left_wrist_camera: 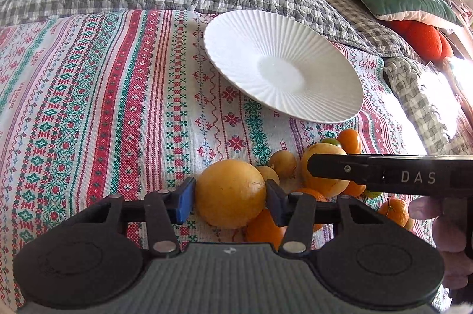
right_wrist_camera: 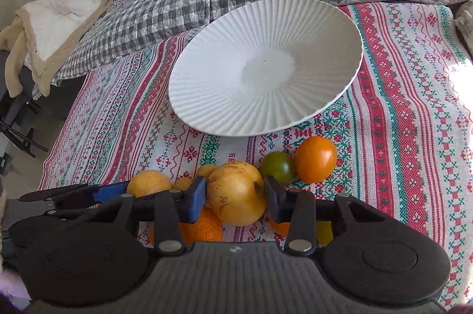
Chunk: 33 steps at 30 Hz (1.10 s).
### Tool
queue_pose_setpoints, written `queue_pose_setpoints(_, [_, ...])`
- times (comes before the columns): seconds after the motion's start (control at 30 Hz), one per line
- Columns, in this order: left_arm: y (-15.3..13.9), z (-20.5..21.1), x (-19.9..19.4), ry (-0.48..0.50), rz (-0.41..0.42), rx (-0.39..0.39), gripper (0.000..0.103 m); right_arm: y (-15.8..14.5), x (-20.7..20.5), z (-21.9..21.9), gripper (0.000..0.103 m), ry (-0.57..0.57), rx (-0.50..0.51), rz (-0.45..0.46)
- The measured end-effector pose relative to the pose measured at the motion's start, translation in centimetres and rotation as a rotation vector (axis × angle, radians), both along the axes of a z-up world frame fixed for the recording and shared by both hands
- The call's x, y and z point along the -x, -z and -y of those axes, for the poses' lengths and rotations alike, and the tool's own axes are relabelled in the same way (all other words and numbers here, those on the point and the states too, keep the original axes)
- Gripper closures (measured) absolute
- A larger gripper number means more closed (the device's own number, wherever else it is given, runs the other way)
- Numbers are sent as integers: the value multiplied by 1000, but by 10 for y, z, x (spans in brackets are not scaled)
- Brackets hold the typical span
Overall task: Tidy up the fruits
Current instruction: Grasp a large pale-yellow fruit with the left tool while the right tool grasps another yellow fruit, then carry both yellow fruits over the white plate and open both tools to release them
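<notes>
At the bottom centre of the left wrist view, the left gripper (left_wrist_camera: 230, 200) brackets a large yellow-orange citrus (left_wrist_camera: 230, 193), its blue pads touching or all but touching the fruit's sides; the grasp looks made or about to be made, though the pictures do not settle whether the fruit is off the cloth. In the right wrist view, the right gripper (right_wrist_camera: 235, 198) flanks a blotched yellow fruit (right_wrist_camera: 235, 192) in like fashion at lower centre, pads against its flanks.

Around both tools the remaining fruit sits heaped at the lower middle of the patterned tablecloth (left_wrist_camera: 103, 107): small oranges (right_wrist_camera: 204, 226) under the fingers, a green-tinged fruit (right_wrist_camera: 278, 169) touching a bright orange one (right_wrist_camera: 315, 158) to the right. The white ribbed plate (right_wrist_camera: 224, 68) lies beyond the pile in the upper centre, holding nothing.

The step in hand appears to be the first pick, both hands at once. The next move likely calls for a firm squeeze, a clean lift without rolling the neighbours, and a forward carry to the plate's hollow, one arm leading so the tools do not collide.
</notes>
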<state>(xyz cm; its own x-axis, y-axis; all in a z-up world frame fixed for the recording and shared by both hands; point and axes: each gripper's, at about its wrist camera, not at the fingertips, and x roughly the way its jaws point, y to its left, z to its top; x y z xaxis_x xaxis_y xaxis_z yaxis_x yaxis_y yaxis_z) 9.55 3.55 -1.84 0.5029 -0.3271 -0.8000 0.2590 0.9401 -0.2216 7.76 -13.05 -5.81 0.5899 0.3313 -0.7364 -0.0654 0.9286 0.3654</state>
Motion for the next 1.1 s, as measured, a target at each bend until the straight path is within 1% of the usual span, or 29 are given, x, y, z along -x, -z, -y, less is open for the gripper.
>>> queue_pose_setpoints(0.03, [0, 0, 0, -3, 1, -1, 57, -1, 1, 1, 69, 2, -7, 3])
queue_pose_setpoints(0.13, [-3, -1, 1, -15, 7, -7, 57, -5, 1, 5, 70, 7, -39, 0])
queue_pose_setpoints(0.3, [-11, -4, 3, -39, 26, -3, 57, -10, 6, 8, 70, 24, -47, 5])
queue_pose_setpoints(0.53, [-31, 4, 3, -27, 87, 9, 57, -33, 9, 19, 70, 57, -101, 79])
queue_pose_setpoints(0.67, [-39, 15, -3, -15, 115, 29, 57, -41, 3, 31, 70, 101, -128, 107])
queue_pose_setpoints(0.8, [-46, 29, -14, 9, 157, 30, 57, -41, -6, 43, 70, 138, -150, 122])
queue_pose_setpoints(0.93, [-43, 42, -30, 25, 188, 30, 57, -35, -17, 53, 70, 162, -170, 120])
queue_pose_setpoints(1.1, [-32, 54, -49, 42, 209, 17, 57, -29, -31, 57, 70, 166, -176, 126])
